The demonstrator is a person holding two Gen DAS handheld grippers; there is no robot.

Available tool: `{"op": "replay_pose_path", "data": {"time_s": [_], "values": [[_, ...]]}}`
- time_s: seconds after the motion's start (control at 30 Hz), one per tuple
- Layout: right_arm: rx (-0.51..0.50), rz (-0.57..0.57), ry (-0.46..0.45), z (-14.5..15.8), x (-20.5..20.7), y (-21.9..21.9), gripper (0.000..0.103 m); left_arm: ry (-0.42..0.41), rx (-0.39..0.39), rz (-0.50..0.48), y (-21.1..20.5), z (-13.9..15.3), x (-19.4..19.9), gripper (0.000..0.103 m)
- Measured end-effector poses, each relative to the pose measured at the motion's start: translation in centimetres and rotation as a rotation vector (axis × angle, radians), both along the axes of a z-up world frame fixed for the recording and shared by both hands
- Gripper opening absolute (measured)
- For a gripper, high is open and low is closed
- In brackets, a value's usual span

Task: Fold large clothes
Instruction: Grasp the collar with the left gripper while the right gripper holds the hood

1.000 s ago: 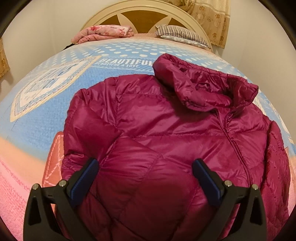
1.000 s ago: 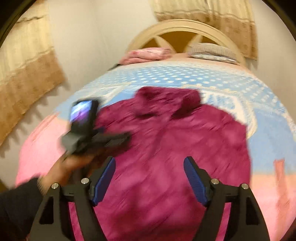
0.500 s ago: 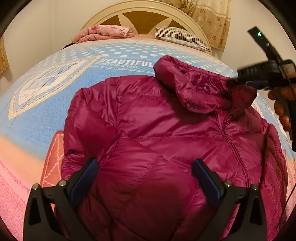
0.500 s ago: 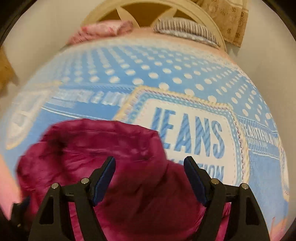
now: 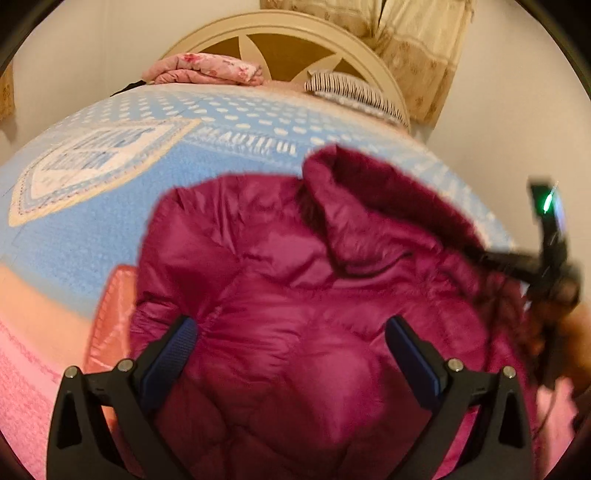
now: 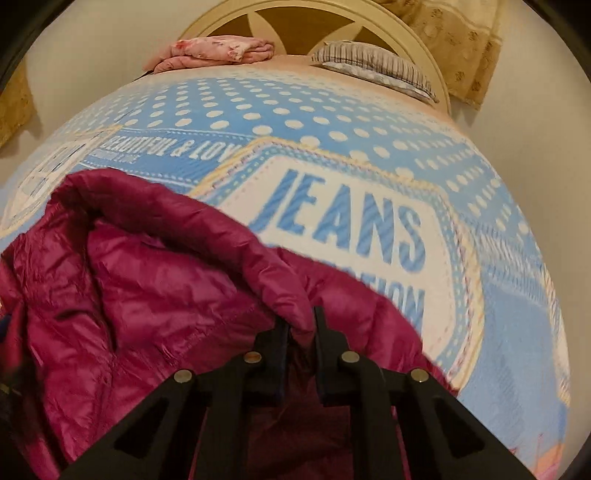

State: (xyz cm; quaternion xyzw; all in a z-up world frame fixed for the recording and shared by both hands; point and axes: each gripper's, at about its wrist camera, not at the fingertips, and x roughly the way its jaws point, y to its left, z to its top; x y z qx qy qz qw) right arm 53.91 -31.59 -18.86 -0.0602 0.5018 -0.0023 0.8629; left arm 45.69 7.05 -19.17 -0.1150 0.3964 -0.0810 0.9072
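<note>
A magenta puffer jacket (image 5: 295, 295) lies spread on the bed, hood (image 5: 369, 214) toward the headboard. My left gripper (image 5: 291, 343) is open and hovers over the jacket's lower left part, touching nothing. My right gripper (image 6: 301, 328) is shut on the jacket's hood edge (image 6: 291, 310) at the jacket's (image 6: 147, 295) right shoulder. The right gripper also shows blurred at the right of the left wrist view (image 5: 546, 266).
The bed has a blue and pink blanket (image 6: 351, 229) with "JEANS" printed on it. A folded pink quilt (image 5: 207, 72) and a striped pillow (image 5: 351, 92) lie by the cream headboard (image 5: 280, 33). Curtains (image 5: 417, 44) hang at the right.
My right gripper has closed on the hood edge; half a second ago it was open above it. The left gripper has moved slightly closer over the jacket, still open.
</note>
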Motion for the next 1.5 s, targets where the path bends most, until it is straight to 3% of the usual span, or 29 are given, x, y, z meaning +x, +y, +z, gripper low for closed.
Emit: {"op": "replay_pose_path", "data": {"time_s": [0.17,0.27,0.47,0.53,0.6,0.63,0.67,0.7,0.77,0.9,1.1,1.27,1.33,1.4,1.5], "values": [[0.052,-0.022,-0.032,-1.1,-1.0,-1.1,0.010,-0.061,0.031,0.066,1.6,4.8,2.4,0.103],[0.082,-0.030,-0.032,-1.9,-1.2,-1.5,0.011,-0.104,0.158,0.088,0.2,6.1,4.8,0.103],[0.108,-0.029,-0.060,-2.8,-1.7,-1.7,0.011,-0.122,0.344,-0.011,-4.0,5.5,8.7,0.102],[0.136,-0.033,-0.063,-2.9,-1.7,-2.0,0.011,-0.100,0.326,-0.039,-4.3,4.9,9.5,0.090],[0.157,-0.035,-0.063,-3.0,-1.7,-2.3,0.011,-0.051,0.310,-0.068,-5.0,3.7,9.8,0.055],[0.163,-0.035,-0.063,-3.0,-1.7,-2.4,0.011,-0.023,0.282,-0.087,-5.0,3.1,9.8,0.046],[0.169,-0.036,-0.063,-3.0,-1.7,-2.4,0.011,0.006,0.249,-0.102,-4.9,2.6,9.6,0.029],[0.174,-0.036,-0.063,-3.0,-1.7,-2.4,0.011,0.042,0.220,-0.107,-4.9,1.7,9.5,0.022],[0.189,-0.038,-0.064,-3.1,-1.7,-2.6,0.011,0.068,0.168,-0.100,-4.5,0.9,9.1,0.016],[0.190,-0.038,-0.068,-3.1,-1.7,-2.6,0.011,0.041,0.093,-0.117,-3.8,1.5,7.5,0.011],[0.185,-0.037,-0.067,-3.2,-1.8,-2.7,0.011,0.085,0.142,-0.105,-3.5,-0.1,7.1,0.010],[0.193,-0.032,-0.057,-3.0,-1.7,-2.7,0.012,0.084,0.091,-0.090,-2.5,-1.7,6.9,0.010],[0.188,-0.017,-0.055,-2.3,-2.1,-2.7,0.016,0.071,0.096,-0.093,-2.7,-1.7,6.7,0.010],[0.166,-0.005,-0.103,-0.7,-3.1,-2.7,0.038,0.069,0.080,-0.093,-2.4,-1.8,6.7,0.010],[0.247,-0.001,-0.214,3.0,-4.9,-3.6,0.049,0.064,0.058,-0.093,-2.1,-2.0,6.7,0.010]]}}
